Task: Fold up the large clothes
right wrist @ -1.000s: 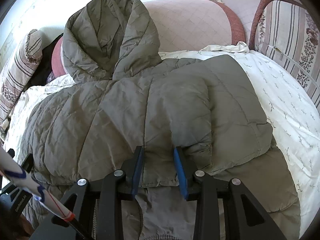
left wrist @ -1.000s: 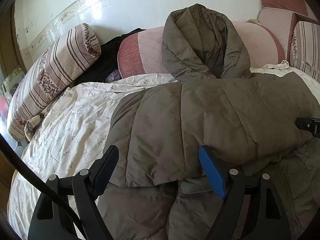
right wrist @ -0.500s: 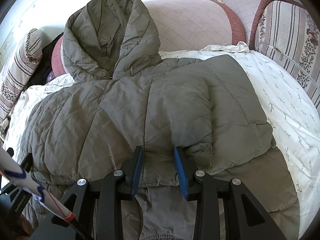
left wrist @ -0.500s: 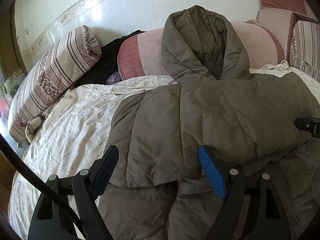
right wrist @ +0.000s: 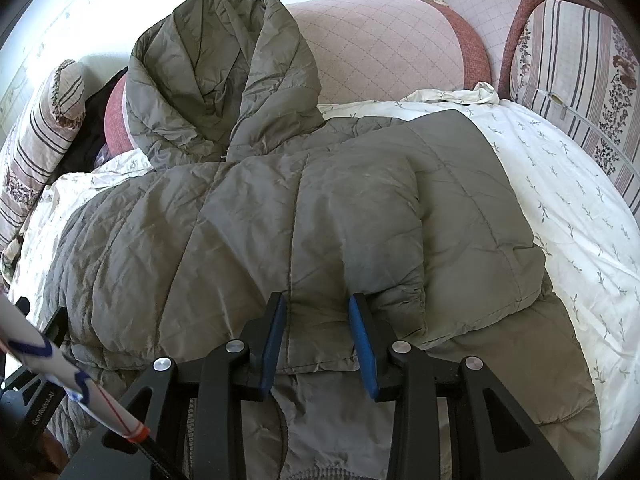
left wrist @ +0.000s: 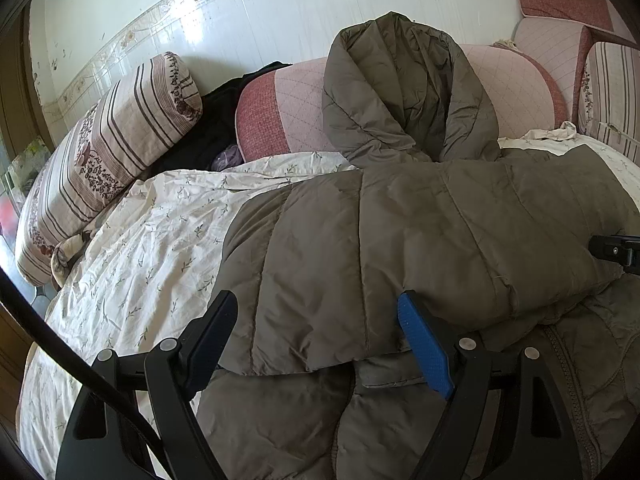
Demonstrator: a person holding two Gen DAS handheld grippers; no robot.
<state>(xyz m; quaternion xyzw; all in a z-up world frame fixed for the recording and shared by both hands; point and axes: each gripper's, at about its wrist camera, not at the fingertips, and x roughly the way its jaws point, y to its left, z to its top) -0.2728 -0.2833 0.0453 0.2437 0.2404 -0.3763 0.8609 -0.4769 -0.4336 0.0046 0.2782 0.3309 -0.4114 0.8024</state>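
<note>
An olive down jacket [left wrist: 420,232] lies spread on the bed, its hood [left wrist: 404,88] propped up against a pink cushion. Both sleeves are folded across the body. My left gripper [left wrist: 316,300] is open wide at the jacket's near left, with the lower edge of the folded sleeve lying loose between its fingers. My right gripper [right wrist: 317,300] stands over the jacket [right wrist: 280,220] near the folded sleeve's cuff [right wrist: 416,300]. Its jaws are narrow and flat, unpinched fabric lies between the blue pads [right wrist: 364,336]. The right gripper's black tip shows at the left view's right edge [left wrist: 616,248].
A white floral sheet [left wrist: 140,240] covers the bed. A striped bolster [left wrist: 108,160], a black garment [left wrist: 208,132] and a pink cushion [left wrist: 280,112] line the back wall. Striped cushions [right wrist: 580,80] stand at the right. A white marked rod [right wrist: 60,376] crosses the right view's lower left.
</note>
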